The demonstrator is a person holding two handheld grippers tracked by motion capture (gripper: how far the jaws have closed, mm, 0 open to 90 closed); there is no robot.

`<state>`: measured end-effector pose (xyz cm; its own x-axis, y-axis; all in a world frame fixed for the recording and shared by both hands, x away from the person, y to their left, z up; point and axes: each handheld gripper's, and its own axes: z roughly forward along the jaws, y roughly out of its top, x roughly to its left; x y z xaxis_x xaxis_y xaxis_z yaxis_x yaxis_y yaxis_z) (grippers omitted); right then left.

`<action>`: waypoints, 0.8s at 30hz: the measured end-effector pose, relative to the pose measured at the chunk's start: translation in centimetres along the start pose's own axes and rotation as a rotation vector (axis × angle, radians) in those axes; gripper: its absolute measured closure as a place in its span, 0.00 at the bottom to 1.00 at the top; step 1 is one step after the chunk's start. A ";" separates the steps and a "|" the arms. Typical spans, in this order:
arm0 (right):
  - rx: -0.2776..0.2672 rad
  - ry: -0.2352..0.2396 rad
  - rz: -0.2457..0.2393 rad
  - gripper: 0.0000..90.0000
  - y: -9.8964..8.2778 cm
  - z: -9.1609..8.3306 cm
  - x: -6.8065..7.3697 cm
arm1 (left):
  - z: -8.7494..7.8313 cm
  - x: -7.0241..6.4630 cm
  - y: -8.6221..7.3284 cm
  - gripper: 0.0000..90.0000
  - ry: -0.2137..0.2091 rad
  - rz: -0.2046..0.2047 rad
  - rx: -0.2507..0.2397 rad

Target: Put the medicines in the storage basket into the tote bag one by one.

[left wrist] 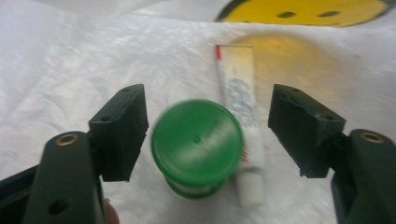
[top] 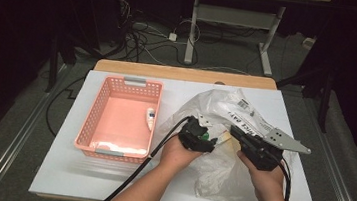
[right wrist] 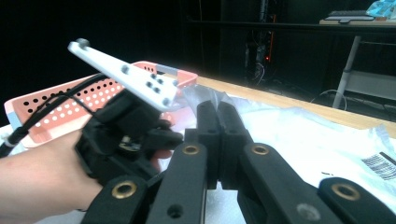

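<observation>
On the surface [top: 58, 168], the basket [top: 97, 103] sits at the left with a small tube [top: 150, 118] lying in its right part, and the plastic bag [top: 219, 175] spreads at the right. Inside the bag, a capped jar [left wrist: 197, 144] stands between the left gripper's [left wrist: 208, 135] fingers [left wrist: 122, 130], touching neither. A second tube [left wrist: 240, 116] lies just right of the jar, and a round disc [left wrist: 303, 11] lies farther off.

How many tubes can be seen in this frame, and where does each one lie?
2. One tube lies in the pink basket, by its right wall. Another tube lies inside the plastic bag, beside the green-capped bottle. The bag may hide more.
</observation>
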<state>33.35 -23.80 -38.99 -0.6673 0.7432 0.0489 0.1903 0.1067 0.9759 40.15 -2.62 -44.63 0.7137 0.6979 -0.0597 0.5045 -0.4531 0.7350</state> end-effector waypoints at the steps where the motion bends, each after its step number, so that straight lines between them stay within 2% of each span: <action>1: 0.000 0.000 0.001 1.00 0.0 0.0 0.0 | -0.6 -0.3 -0.3 0.30 -0.016 -0.003 -0.003; 7: -0.001 -0.004 0.002 1.00 0.0 -0.2 -0.1 | -2.5 -1.0 -1.5 0.24 -0.059 0.009 -0.019; 10: -0.001 -0.003 0.004 1.00 0.1 -0.2 -0.1 | -3.1 -1.1 -1.9 0.21 -0.068 0.006 -0.023; 11: -0.003 -0.004 0.005 1.00 0.1 -0.2 -0.1 | -3.8 -1.2 -2.3 0.20 -0.086 -0.002 -0.036; 16: -0.004 -0.005 0.006 1.00 0.1 -0.4 -0.2 | -5.2 -1.5 -2.7 0.16 -0.114 0.013 -0.046; 18: -0.011 -0.008 0.008 1.00 0.2 -0.5 -0.2 | -6.2 -1.7 -3.0 0.07 -0.154 0.021 -0.049; 19: -0.012 -0.008 0.006 1.00 0.2 -0.5 -0.2 | -6.2 -1.7 -3.0 0.04 -0.154 0.021 -0.049; 21: -0.011 -0.008 0.007 1.00 0.2 -0.5 -0.2 | -7.1 -2.2 -3.5 0.00 -0.165 0.038 -0.053; 24: -0.007 -0.007 0.007 1.00 0.2 -0.4 -0.2 | -7.9 -2.4 -3.9 0.00 -0.173 0.037 -0.064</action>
<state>33.17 -24.20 -38.74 -0.6606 0.7488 0.0539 0.1895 0.0968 0.9771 32.67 1.88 -42.01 0.8069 0.5732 -0.1428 0.4482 -0.4366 0.7801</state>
